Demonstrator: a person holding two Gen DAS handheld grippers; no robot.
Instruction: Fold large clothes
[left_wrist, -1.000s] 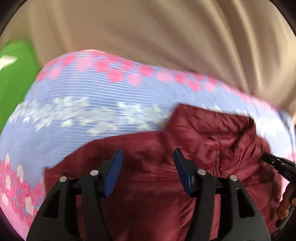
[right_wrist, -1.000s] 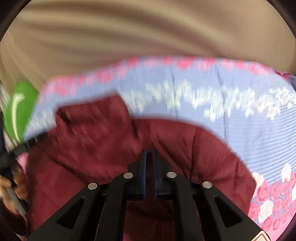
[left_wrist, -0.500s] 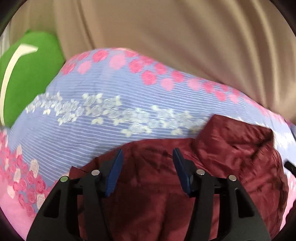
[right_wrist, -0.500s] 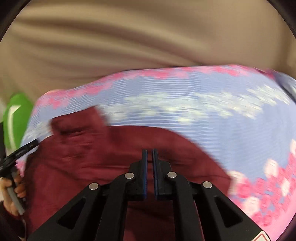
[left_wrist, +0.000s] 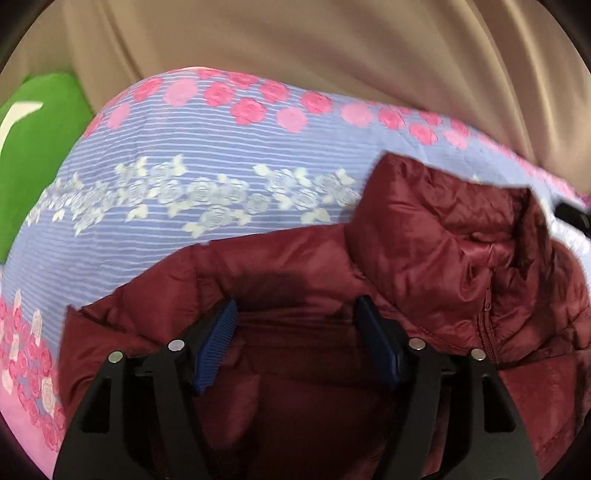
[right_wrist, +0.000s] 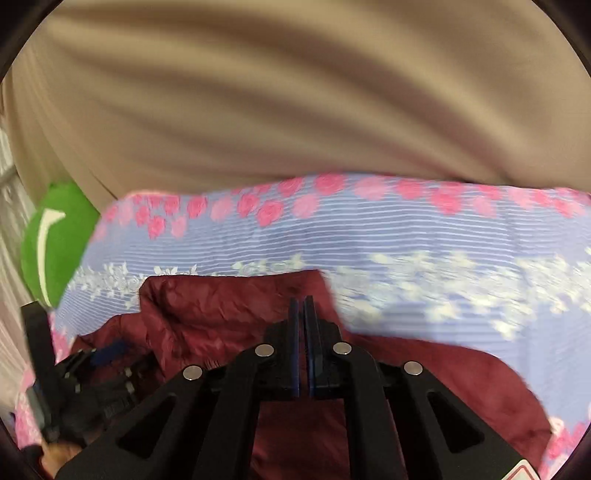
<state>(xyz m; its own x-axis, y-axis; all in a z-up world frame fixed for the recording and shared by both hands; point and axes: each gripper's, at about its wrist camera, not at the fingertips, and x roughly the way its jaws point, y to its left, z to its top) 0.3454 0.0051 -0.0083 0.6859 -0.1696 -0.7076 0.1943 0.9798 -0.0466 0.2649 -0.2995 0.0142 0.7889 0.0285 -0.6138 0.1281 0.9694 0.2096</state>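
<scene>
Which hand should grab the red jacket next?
Probably left: the left hand-held gripper is open right over the red jacket, while the right hand-held gripper is shut.

Jacket (left_wrist: 424, 258) lies flat on the bedsheet (left_wrist: 207, 206), collar end pointing toward the curtain (left_wrist: 295, 44) behind the bed. Pillow (left_wrist: 33, 155) sits off to the left, beside the sheet's edge.

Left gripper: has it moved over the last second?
Yes. The left gripper, open, has swung left: the green cushion and the bedsheet fill more of its view, and the jacket collar sits further right.
</scene>
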